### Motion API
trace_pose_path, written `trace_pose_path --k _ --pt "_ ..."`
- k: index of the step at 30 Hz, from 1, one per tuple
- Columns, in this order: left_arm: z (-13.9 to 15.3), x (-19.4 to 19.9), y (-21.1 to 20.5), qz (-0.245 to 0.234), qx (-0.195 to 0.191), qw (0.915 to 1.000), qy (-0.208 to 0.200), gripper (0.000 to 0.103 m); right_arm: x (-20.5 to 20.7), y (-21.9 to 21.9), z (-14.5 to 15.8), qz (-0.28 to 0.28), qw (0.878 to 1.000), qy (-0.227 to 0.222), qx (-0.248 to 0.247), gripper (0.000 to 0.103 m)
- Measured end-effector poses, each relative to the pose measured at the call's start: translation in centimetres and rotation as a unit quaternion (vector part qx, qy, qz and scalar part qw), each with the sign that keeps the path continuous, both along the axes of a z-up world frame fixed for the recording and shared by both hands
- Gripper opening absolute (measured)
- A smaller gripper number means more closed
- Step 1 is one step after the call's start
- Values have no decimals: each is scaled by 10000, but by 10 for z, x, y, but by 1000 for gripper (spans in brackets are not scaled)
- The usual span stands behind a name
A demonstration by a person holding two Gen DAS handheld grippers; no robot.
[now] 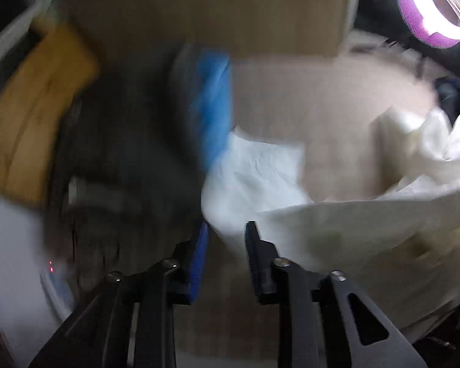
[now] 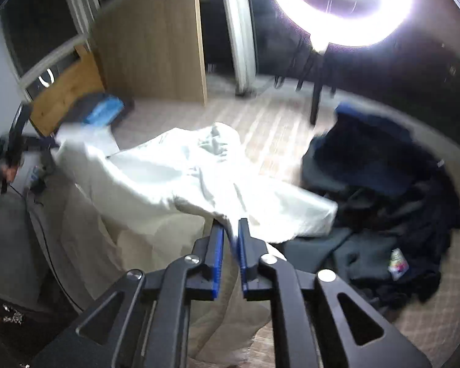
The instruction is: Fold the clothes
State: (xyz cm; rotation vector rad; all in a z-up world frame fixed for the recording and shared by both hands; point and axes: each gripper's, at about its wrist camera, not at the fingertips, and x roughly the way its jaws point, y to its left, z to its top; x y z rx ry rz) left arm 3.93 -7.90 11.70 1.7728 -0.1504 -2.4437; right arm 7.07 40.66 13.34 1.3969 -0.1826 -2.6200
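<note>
A white garment (image 2: 181, 181) lies spread and rumpled over a pale cloth-covered surface (image 2: 132, 245). My right gripper (image 2: 230, 227) is shut on the garment's near edge, cloth pinched between the blue pads (image 2: 219, 245). In the blurred left wrist view my left gripper (image 1: 227, 230) is open and empty; the white garment (image 1: 254, 168) lies just beyond its fingertips and stretches to the right (image 1: 368, 224).
A heap of dark clothes (image 2: 383, 190) lies on the floor to the right. A blue and black object (image 2: 104, 112) sits by a wooden panel (image 2: 150, 36) at the back left. A bright ring lamp (image 2: 349, 3) stands behind. Cables (image 2: 40, 214) run at the left.
</note>
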Motion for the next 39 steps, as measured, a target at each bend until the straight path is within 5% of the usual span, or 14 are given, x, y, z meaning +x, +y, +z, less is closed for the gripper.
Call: trace_pose_path --k 3,5,6,11,16,23,25,27,30,33,39 --pt "6 20 2 -21 243 9995 209 23 9 14 -6 -72 9999 -34 -142 20" --pt "20 28 19 -174 363 9984 392 23 20 22 -9 -154 9999 -14 73 44" --pt "28 31 26 -315 467 9973 476 23 27 29 -12 -243 9997 -24 18 46" --pt "61 38 132 -1791 836 9768 819 41 62 76 -33 -828 9938 -133 -725 55" --pt "64 40 241 -3366 559 9372 723 54 74 92 -70 -970 9901 -385 -938 55" --pt "30 23 341 -5059 -1235 8500 799 70 47 76 -118 -679 9908 -673 -959 55" --pt "12 13 347 -5214 -1500 8385 502 71 43 72 -124 -615 9904 -688 -1026 55" --pt "-3 3 344 -5074 -1266 8524 -2 64 40 68 -127 -537 9905 -684 -1062 55" --pt "-3 -2 329 -4800 -318 8742 -658 5 34 60 -130 -448 9919 -684 -971 55" --pt "18 -1 304 -4482 283 8913 -628 0 29 56 -135 -402 9919 -734 -960 55" --pt "69 2 239 -3692 620 9273 -15 0 20 51 -139 -374 9885 -688 -1294 56"
